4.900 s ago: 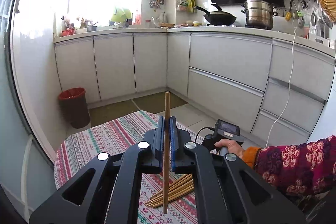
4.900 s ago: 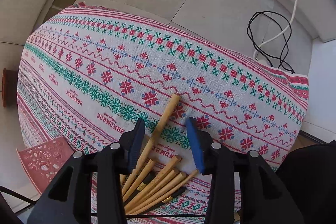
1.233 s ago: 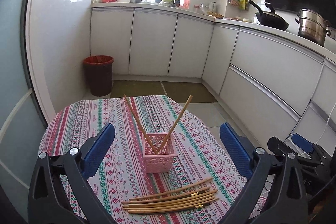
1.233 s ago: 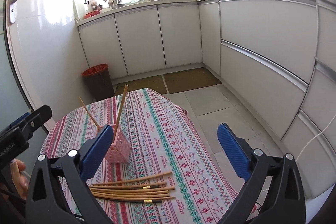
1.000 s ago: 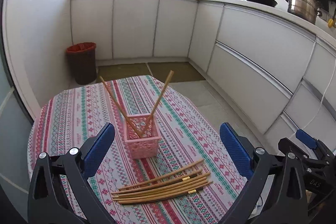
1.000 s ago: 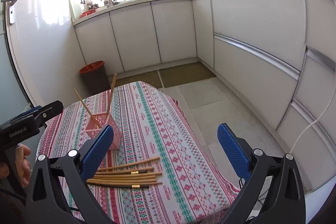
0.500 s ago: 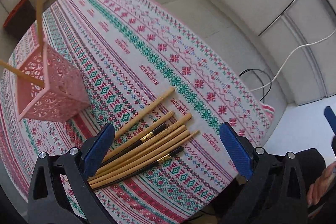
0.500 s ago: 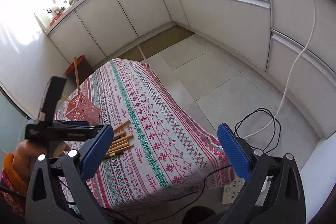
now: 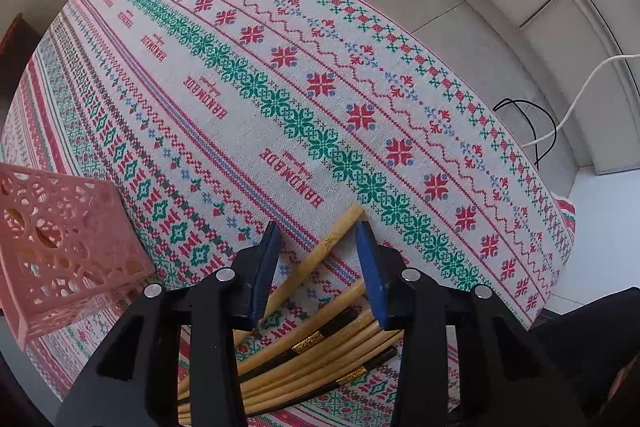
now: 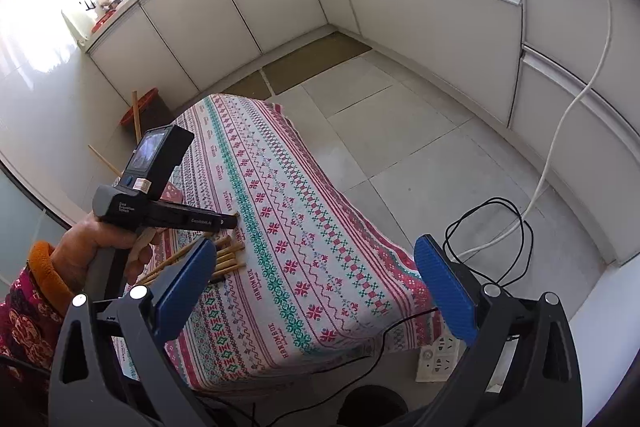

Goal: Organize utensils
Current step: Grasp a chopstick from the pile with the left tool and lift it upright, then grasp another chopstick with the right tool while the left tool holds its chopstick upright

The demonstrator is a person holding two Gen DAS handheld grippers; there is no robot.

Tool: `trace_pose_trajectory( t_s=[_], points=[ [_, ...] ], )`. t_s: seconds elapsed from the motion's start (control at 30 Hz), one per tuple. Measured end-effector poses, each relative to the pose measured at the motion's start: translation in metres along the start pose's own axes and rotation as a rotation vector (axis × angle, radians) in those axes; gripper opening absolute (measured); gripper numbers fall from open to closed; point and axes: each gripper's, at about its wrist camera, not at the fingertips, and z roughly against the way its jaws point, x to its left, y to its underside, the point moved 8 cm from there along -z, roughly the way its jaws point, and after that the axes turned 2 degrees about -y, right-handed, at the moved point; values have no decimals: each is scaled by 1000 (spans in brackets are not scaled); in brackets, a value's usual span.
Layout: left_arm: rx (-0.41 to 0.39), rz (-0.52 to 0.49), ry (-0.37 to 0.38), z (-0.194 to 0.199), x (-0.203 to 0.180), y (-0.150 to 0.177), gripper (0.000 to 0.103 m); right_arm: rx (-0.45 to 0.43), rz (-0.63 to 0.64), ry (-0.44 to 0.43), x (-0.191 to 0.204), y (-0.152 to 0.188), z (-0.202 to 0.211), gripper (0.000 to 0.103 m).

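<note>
Chopsticks (image 9: 308,343) lie beside the basket (image 9: 60,243); my left gripper (image 9: 318,263) straddles one, jaws apart; right gripper (image 10: 316,291) gapes wide.

loose bundle of bamboo and black gold-banded chopsticks (image 9: 320,351): laid flat on the tablecloth, roughly parallel, tips fanned | single pale bamboo chopstick (image 9: 324,247): set apart, angled beyond the bundle | pink perforated plastic square basket (image 9: 60,239): seen at left, tilted in view, near the bundle
</note>
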Motion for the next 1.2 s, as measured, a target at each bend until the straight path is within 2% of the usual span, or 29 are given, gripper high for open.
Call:
trace_pose_trajectory(
  t_s=[0.23,0.3,0.4,0.5,0.57,0.7,0.77,0.83,0.87,0.93,1.0,1.1,1.2],
  points=[
    [-48,-41,-17,-1,-12,-5,18,40,-41,-7,1,1,-12,96],
    [-89,-52,-29,2,-13,3,15,48,-40,-7,5,2,-15,96],
    [-177,-95,-107,9,-6,19,8,57,-26,8,11,3,-21,96],
    [-262,-81,-121,34,12,37,7,72,-26,16,18,5,-28,96],
    [-323,-76,-160,58,18,47,7,93,-40,21,21,7,-36,96],
    [-422,-51,-161,107,26,70,7,208,-120,33,28,19,-66,95],
    [-473,-41,-168,128,26,80,7,275,-163,40,33,28,-81,90],
    [-523,-24,-164,148,28,93,7,360,-214,48,39,41,-97,78],
    [-547,-15,-161,157,30,101,7,397,-244,53,41,49,-104,74],
    [-588,0,-158,170,29,116,7,462,-323,60,45,62,-117,60],
    [-624,19,-152,184,32,129,7,510,-397,83,49,75,-129,51],
    [-663,59,-137,197,39,142,7,537,-466,147,58,86,-143,42],
    [-703,81,-124,213,46,147,7,496,-450,194,71,81,-151,37]
  ],
)
